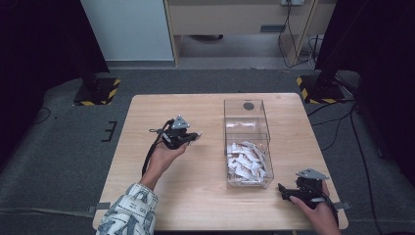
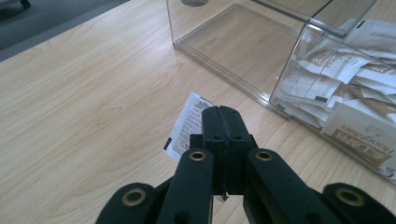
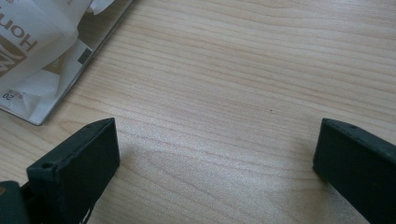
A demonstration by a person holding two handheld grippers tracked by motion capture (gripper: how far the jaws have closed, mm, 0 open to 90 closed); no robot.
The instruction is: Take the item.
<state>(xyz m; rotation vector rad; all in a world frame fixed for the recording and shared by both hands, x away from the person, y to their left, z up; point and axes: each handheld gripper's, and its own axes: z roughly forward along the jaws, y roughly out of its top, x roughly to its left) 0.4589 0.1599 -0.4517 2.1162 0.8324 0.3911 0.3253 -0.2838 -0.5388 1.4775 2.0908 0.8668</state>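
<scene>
A clear plastic box (image 1: 247, 142) with two compartments stands right of the table's middle. Its near compartment holds several white sachets (image 1: 246, 161); its far compartment is bare. My left gripper (image 1: 196, 135) is held above the table left of the box, shut on one white sachet (image 2: 189, 126) with printed text, which sticks out past the closed jaws. In the left gripper view the box wall (image 2: 299, 56) and its sachets (image 2: 345, 88) lie just ahead to the right. My right gripper (image 1: 284, 191) rests open at the table's near right corner, with bare wood between its jaws (image 3: 215, 154).
The wooden table (image 1: 147, 166) has free room on its left half and along the front edge. A corner of the box (image 3: 42, 88) lies beside my right gripper's left jaw. Beyond the table, stands with yellow-black bases (image 1: 98, 90) and cables sit on the grey floor.
</scene>
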